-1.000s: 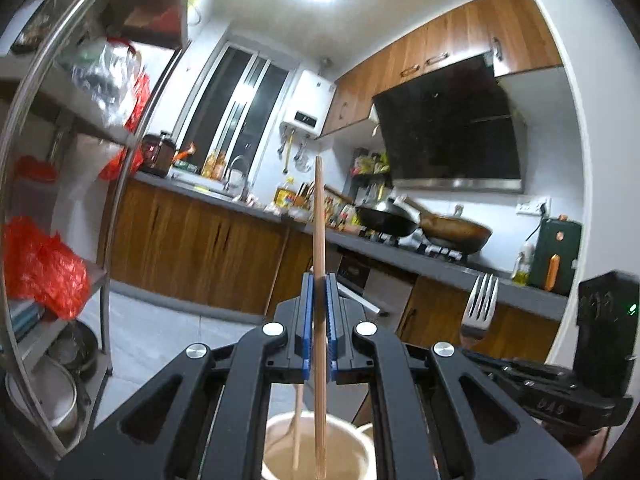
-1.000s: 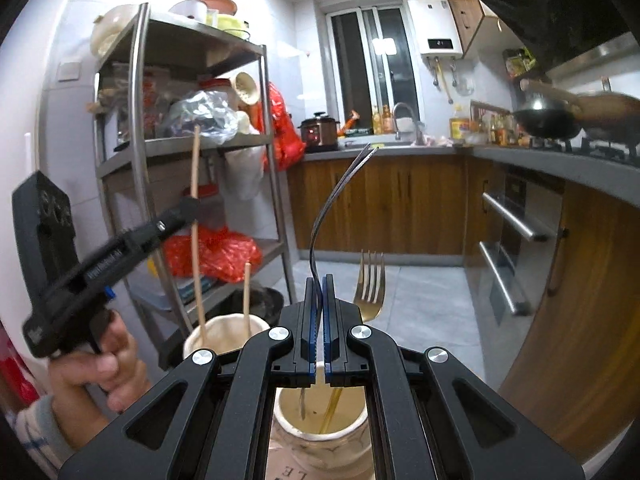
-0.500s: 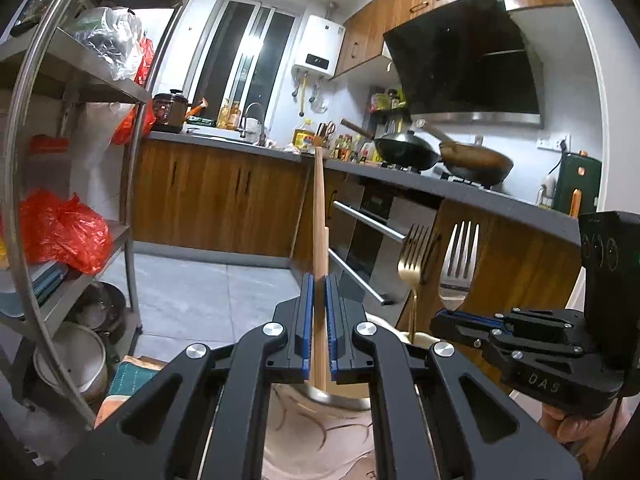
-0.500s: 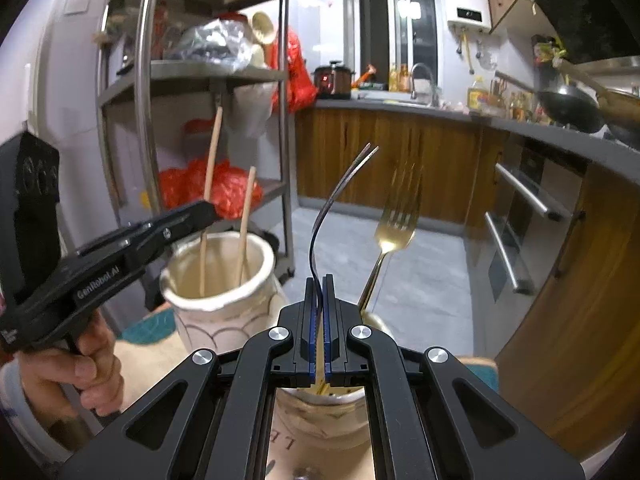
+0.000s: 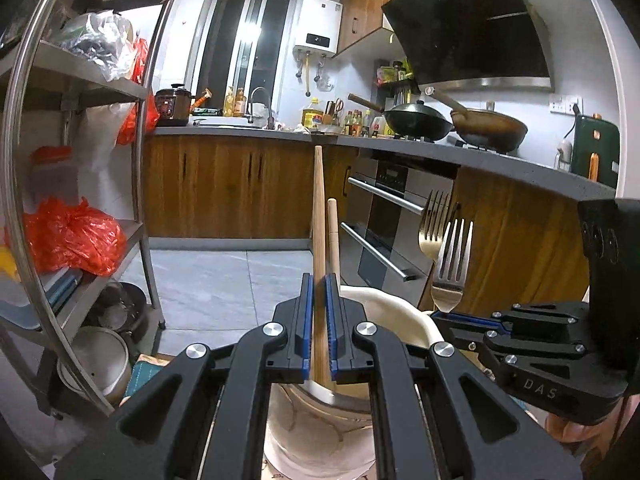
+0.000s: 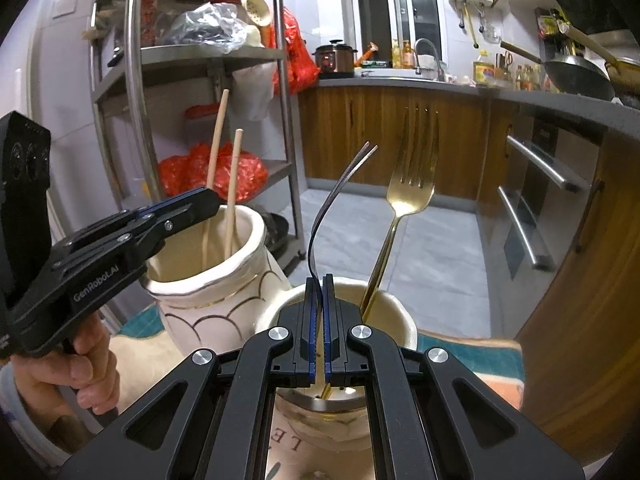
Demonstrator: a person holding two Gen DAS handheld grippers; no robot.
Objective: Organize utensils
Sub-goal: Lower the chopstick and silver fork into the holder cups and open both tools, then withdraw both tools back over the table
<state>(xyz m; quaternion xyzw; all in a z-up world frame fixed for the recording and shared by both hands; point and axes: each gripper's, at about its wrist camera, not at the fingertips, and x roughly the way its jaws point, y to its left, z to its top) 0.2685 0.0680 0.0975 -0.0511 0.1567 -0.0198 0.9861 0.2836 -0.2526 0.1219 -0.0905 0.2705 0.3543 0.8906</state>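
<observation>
Jaws of the left gripper (image 5: 319, 312) clamped tight on a wooden chopstick (image 5: 319, 216), pale brown, round-tipped, standing nearly upright with its lower end down inside the scalloped cream jar (image 6: 208, 280). Jaws of the right gripper (image 6: 319, 316) likewise pressed together on the dark handle of a silver fork (image 5: 452, 264), tines up and curving forward, lower end inside the second cream pot (image 6: 392, 312).

Tight quarters around both rims: jar and pot standing side by side, touching or almost so, each gripper right above its own container, left gripper body (image 6: 100, 256) overhanging the jar's near edge in the right wrist view. Metal shelf rack (image 6: 140, 80) close on the left side, wooden cabinet front (image 6: 580, 280) close on the right, open grey tiled floor (image 5: 224, 280) beyond the containers.

Inside the jar: the gripped chopstick plus a second, shorter chopstick (image 6: 234, 184) leaning just beside it against the far wall. Inside the pot: the gripped fork plus a gold fork (image 6: 408, 184), tines up, handle slanting down to the pot's right inner wall. Both containers resting on a patterned mat with teal edging (image 6: 472, 348); the carrying surface beneath too hidden to name.

Hand (image 6: 76, 372) wrapped around the left gripper's grip at lower left.
</observation>
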